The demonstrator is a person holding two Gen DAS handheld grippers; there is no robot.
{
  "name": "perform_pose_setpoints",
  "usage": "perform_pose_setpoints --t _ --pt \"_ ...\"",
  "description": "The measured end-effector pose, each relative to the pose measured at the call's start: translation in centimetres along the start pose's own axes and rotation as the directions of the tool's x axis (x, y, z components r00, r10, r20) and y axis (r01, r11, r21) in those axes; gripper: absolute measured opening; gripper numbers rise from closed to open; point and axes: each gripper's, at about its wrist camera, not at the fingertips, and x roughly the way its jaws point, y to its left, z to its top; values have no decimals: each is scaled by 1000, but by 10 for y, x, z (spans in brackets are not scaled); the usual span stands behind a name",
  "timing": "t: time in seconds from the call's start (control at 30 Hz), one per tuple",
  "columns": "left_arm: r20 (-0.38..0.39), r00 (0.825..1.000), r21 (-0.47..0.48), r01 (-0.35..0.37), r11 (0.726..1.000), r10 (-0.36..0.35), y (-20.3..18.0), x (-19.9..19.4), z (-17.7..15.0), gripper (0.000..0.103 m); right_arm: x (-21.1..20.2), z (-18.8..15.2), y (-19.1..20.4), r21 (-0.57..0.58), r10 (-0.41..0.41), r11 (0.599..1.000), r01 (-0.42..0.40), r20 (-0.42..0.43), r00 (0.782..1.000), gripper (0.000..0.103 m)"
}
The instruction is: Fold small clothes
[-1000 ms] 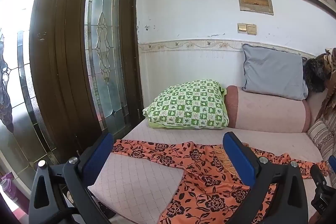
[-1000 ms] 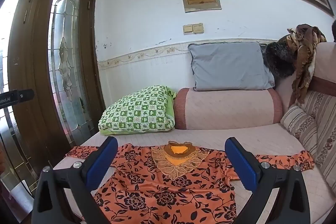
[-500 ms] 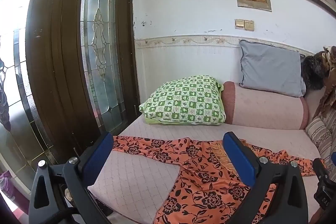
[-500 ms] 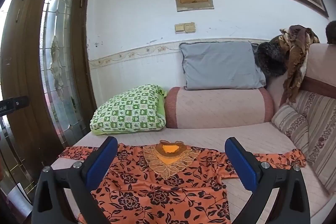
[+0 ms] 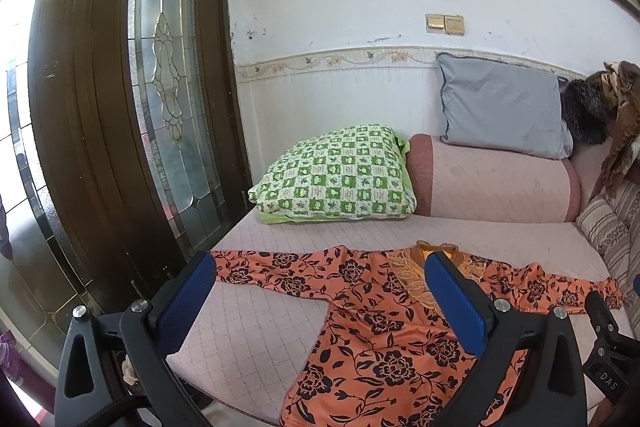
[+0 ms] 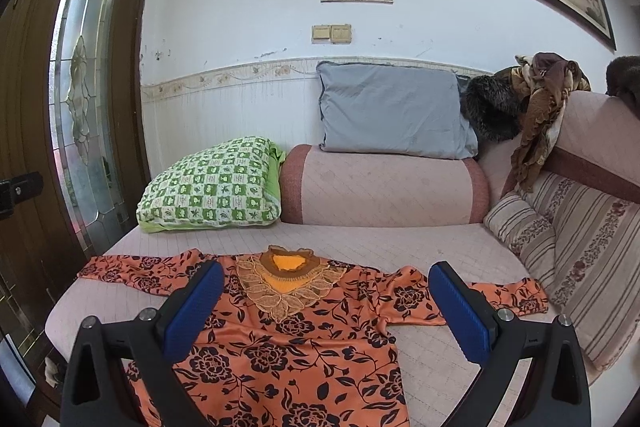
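A: 2 tools listed. Item 1, left tool (image 5: 320,291): how does it stand?

B: Level, raised above the near edge of the sofa seat (image 5: 280,239), blue pads (image 5: 188,299) spread wide, nothing between them. It aims at the shirt's left sleeve and collar side.

A: Item 2, right tool (image 6: 326,301)?

B: Same pose: level, above the seat, pads (image 6: 460,311) spread wide, empty. Centred over the shirt's chest, collar between the pads in its own view.

A: Item 3, the garment?

B: 1 orange floral shirt (image 6: 296,339), black flower print, gold lace collar (image 6: 286,281). Lies flat, front up, on the pink quilted seat, both sleeves stretched out to the sides, collar toward the back wall. Neither tool touches it.

A: Other stock?

B: 1 green checked pillow (image 6: 212,185) at the back left, 1 pink bolster (image 6: 384,187) just beside it, 1 grey pillow (image 6: 392,113) resting on the bolster, 1 striped cushion (image 6: 524,223) at the right. 1 glass-panelled door (image 5: 168,87) at the left.
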Motion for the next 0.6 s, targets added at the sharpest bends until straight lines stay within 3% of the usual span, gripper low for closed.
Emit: perform_pose_setpoints --t 0.6 --pt "-39 998 76 44 996 -41 -36 8 -11 103 15 -6 -9 32 -28 999 31 -87 996 103"
